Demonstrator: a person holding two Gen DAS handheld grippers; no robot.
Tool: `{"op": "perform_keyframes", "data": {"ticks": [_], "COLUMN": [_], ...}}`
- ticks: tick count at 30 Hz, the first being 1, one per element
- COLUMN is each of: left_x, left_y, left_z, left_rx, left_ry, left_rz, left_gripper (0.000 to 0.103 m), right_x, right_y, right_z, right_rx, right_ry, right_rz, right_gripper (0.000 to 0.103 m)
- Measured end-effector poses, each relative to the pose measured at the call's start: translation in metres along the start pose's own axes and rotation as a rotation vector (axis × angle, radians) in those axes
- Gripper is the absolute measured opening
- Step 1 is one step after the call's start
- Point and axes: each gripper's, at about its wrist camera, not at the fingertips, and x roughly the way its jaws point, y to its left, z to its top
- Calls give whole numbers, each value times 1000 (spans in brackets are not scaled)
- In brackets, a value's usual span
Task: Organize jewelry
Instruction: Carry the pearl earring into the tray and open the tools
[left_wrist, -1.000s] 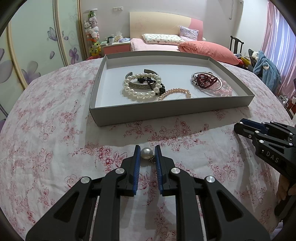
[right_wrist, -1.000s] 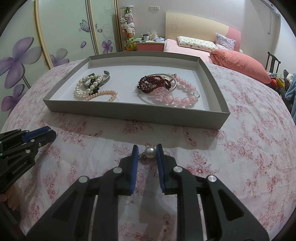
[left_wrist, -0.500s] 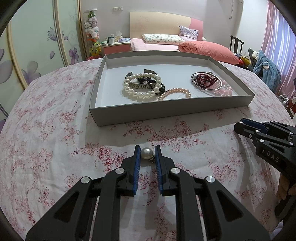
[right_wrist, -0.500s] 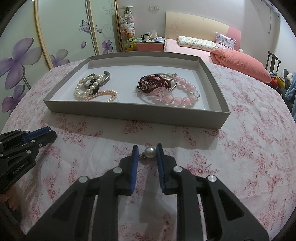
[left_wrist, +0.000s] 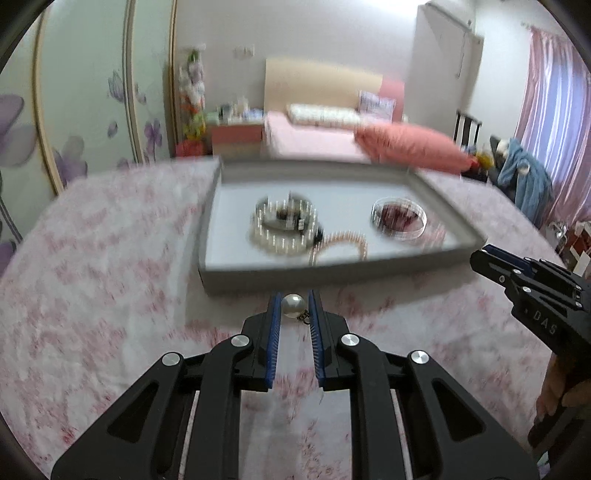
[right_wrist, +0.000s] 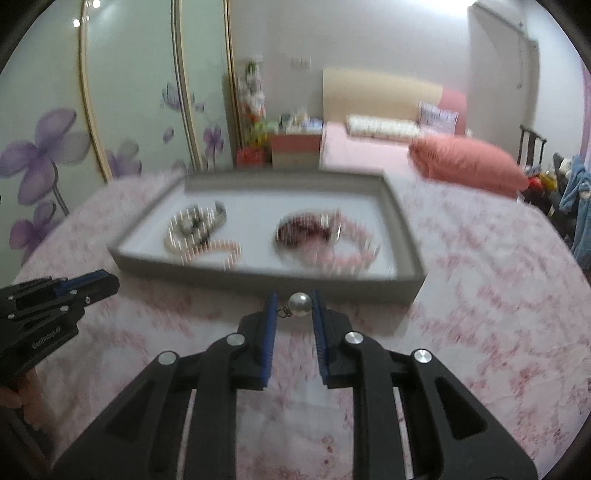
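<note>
Each gripper's fingers pinch one pearl earring: the left gripper (left_wrist: 294, 306) holds its pearl earring (left_wrist: 293, 306) at lower centre of frame, and the right gripper (right_wrist: 294, 306) holds its twin (right_wrist: 299, 304) likewise. The pearls look light, hard and slippery, with a delicate clasp, so grip across the bead. The tray (left_wrist: 332, 275) lies just above.

pink bed (left_wrist: 314, 140); floral wardrobe doors (right_wrist: 129, 110); pink curtains (left_wrist: 554, 110) at right

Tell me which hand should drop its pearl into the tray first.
Left, probably. The left tool grips a pearl facing bare floor at the left end of the tray; the right tool faces the pink bracelet.
</note>
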Motion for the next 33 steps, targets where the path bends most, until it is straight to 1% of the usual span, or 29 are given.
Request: {"op": "perform_keyframes", "data": {"ticks": [2,4,7,10,13,19,24,29,33], "left_x": [-11,-16,-20,-21,-23,-26,-19,-6,8], "left_y": [-4,-7,-10,-12,-13,-18,-22,-21,-18], "left_z": [6,12,19,25,29,39,48,53,58], "left_rx": [10,13,10,4,2,6,13,10,7], "left_ry": [-69,-104,-145,-169,-192,-235,-259,-257,-243], "left_rz": [9,11,11,8,11,27,52,80,92], "left_gripper": [16,16,16,16,16,16,16,16,16], "right_x": [-12,-25,-38,-47,-52,-53,-42,-24,-6], "right_y": [2,6,8,11,12,9,7,8,5], "right_z": [7,13,22,29,35,43,53,60,65], "right_rx": [-10,-21,-19,-16,-9,12,26,30,28], "right_ry": [-72,-148,-231,-295,-335,-370,-386,-378,-355], "right_rz": [-24,-48,-69,-88,-97,-104,-100,-88,-77], "right_gripper": [20,20,20,20,20,20,20,20,20]}}
